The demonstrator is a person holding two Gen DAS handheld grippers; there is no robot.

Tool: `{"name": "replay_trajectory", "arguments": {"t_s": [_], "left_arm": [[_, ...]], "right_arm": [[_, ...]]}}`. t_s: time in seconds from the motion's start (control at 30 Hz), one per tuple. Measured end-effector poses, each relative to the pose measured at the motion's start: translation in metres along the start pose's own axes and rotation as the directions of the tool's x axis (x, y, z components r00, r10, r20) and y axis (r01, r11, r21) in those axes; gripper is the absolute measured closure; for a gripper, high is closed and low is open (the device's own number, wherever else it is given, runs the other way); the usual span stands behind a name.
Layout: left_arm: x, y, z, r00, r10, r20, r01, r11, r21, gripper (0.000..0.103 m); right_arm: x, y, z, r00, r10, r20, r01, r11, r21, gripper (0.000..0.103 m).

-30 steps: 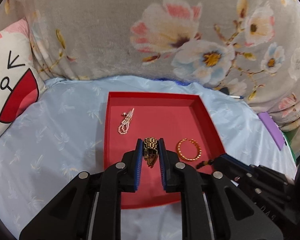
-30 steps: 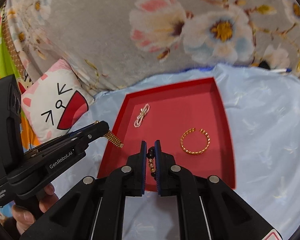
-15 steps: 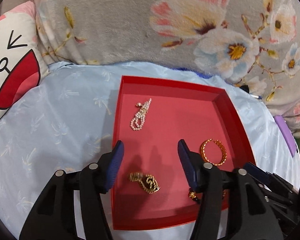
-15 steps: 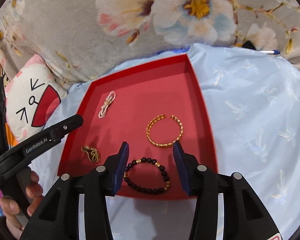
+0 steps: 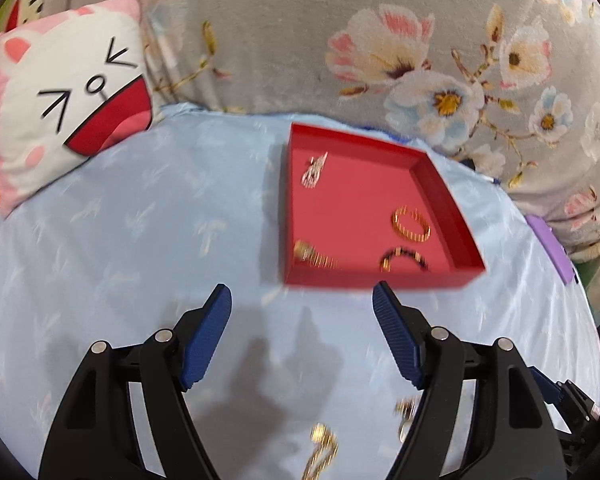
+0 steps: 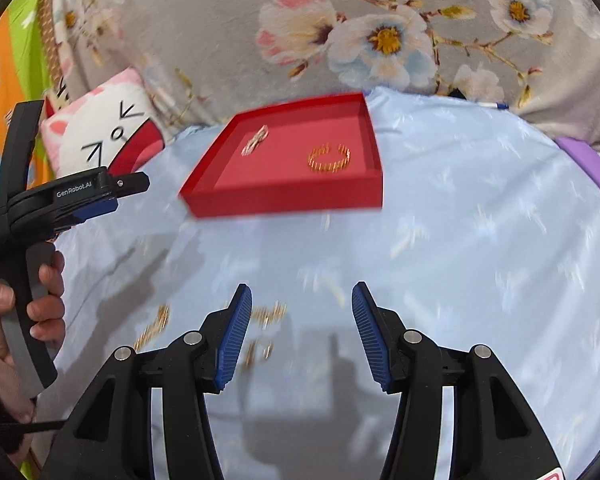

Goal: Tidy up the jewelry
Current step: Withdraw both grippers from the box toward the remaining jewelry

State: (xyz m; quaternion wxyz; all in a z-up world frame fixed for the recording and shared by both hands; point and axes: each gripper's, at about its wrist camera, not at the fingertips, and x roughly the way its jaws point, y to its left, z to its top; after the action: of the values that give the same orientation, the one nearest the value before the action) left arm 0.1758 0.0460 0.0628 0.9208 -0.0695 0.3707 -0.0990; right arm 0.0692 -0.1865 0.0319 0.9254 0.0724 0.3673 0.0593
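A red tray point(image 5: 380, 280) sits on the light blue cloth, beyond both grippers. It holds a pearl piece point(image 5: 315, 170), a gold bangle point(image 5: 411, 220), a gold chain bracelet point(image 5: 314, 256) and a black bead bracelet point(image 5: 404, 260). My left gripper point(image 5: 301, 292) hangs over bare cloth short of the tray, jaws opening, nothing between them. My right gripper point(image 6: 302, 291) is also short of the tray point(image 6: 284, 200), jaws opening and empty. Blurred loose gold pieces point(image 6: 268, 314) lie on the cloth just past its left finger. More loose gold pieces point(image 5: 324, 444) show low in the left wrist view.
A cat-face cushion point(image 5: 72, 92) lies at the far left, and a grey floral blanket point(image 5: 380, 40) rises behind the tray. A purple object point(image 5: 550, 248) sits at the cloth's right edge. In the right wrist view a hand point(image 6: 20, 300) holds the left gripper point(image 6: 130, 194) at the left.
Both grippers let go of their bracelets into the tray, opened wide and drew back from the tray over the near cloth.
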Motion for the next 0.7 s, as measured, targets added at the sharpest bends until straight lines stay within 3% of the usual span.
{"name": "replay_trajectory", "arguments": {"t_s": [0.2,0.43,0.63,0.7], "left_arm": [[-0.024,0.000,-0.067,0.997,0.007,-0.073,-0.004,0.999,0.042,0.032],[-0.023,-0.009,-0.114,0.991,0.062,-0.116,-0.047,0.991,0.128,0.033],[-0.011,-0.012,-0.116,0.989,0.064,-0.130,-0.046,0.989,0.138,0.051],[-0.006,-0.016,-0.116,0.989,0.074,-0.130,-0.053,0.986,0.159,0.061]], "right_arm": [[-0.015,0.011,-0.053,0.997,0.028,-0.075,-0.026,1.000,0.017,0.051],[-0.020,0.022,-0.078,0.994,0.043,-0.099,-0.040,0.999,0.034,0.051],[-0.020,0.029,-0.078,0.995,0.040,-0.096,-0.039,0.999,0.014,0.051],[-0.018,0.028,-0.077,0.994,0.040,-0.098,-0.038,0.999,0.019,0.051]]}}
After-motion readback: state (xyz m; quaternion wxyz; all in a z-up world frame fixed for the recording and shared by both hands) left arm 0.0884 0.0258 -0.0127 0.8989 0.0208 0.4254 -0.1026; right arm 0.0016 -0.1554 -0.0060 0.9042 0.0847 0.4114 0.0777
